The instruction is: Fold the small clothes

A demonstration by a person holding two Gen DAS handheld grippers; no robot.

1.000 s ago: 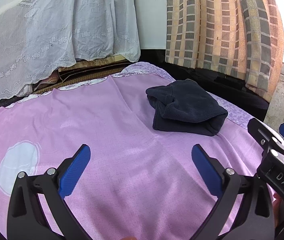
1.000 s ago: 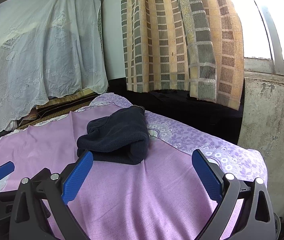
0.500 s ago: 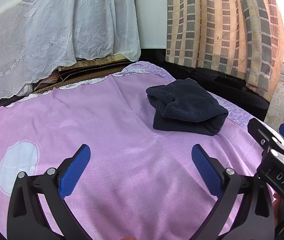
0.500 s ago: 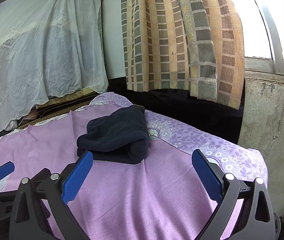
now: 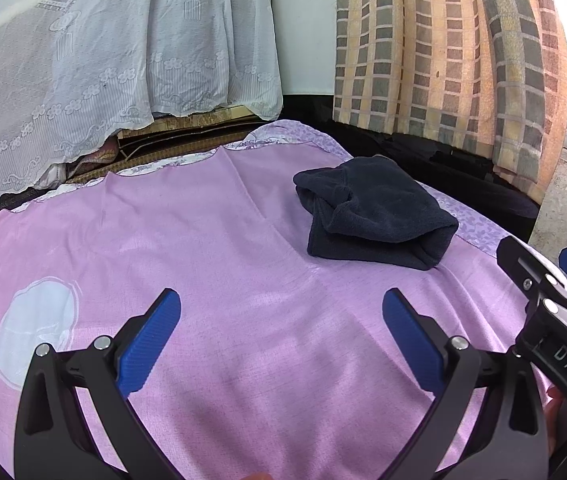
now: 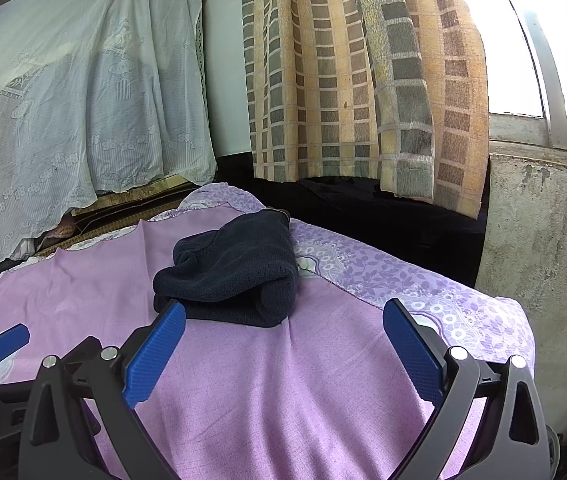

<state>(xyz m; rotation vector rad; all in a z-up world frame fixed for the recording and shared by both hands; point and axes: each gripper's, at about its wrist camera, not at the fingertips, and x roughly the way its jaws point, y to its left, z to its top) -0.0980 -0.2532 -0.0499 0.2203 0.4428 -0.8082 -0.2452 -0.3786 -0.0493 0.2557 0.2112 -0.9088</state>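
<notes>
A dark navy garment [image 5: 375,216] lies folded into a thick bundle on the pink sheet [image 5: 223,248], toward the far right corner of the bed. In the right wrist view the same garment [image 6: 231,272] sits just beyond the left blue pad. My left gripper [image 5: 281,332] hovers open over bare sheet, well short of the bundle. My right gripper [image 6: 283,340] is open too, with nothing between its fingers. The right gripper also shows at the right edge of the left wrist view [image 5: 555,304].
A white lace cloth [image 5: 103,64] hangs at the back left and a checked curtain [image 5: 451,48] at the back right. A concrete wall [image 6: 543,240] and a dark gap border the bed's right edge. A white round patch [image 5: 33,328] marks the sheet at left.
</notes>
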